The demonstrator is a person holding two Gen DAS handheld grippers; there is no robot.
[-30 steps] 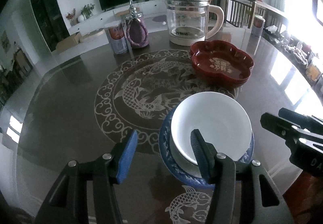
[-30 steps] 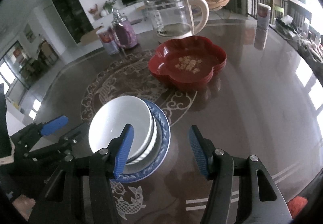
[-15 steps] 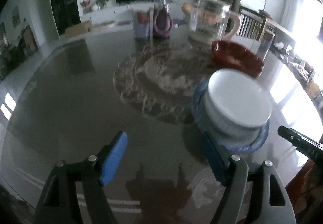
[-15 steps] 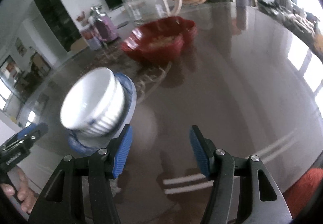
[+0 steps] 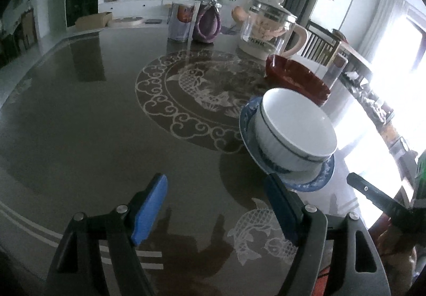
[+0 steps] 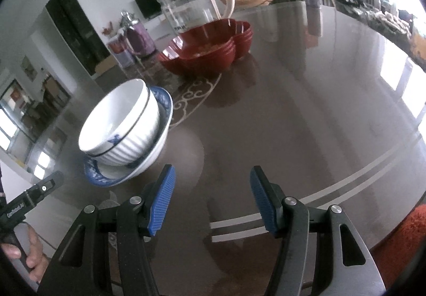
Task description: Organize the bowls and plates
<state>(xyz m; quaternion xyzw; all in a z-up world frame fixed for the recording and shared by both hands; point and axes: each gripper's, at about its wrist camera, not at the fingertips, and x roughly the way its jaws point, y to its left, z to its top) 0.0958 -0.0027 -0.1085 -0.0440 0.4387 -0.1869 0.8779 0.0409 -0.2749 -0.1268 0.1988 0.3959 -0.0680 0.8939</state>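
While both the left gripper [image 5: 215, 208] and right gripper [image 6: 211, 198] stand spread and empty, the nested bowls [image 5: 294, 132] sit on the blue plate [image 5: 246, 120] at that frame's right. Glazed ceramic looks slippery, brittle; grasp the plate's rim.

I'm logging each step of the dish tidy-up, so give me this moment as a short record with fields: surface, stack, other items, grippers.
surface: dark glossy round table with pale fish and scroll pattern
stack: white ribbed bowl nested in another white bowl, on a blue-patterned plate
other items: red flower-shaped dish; clear glass kettle with cream handle; purple bottle
left gripper: open, empty, beside the stack
right gripper: open, empty, over bare table
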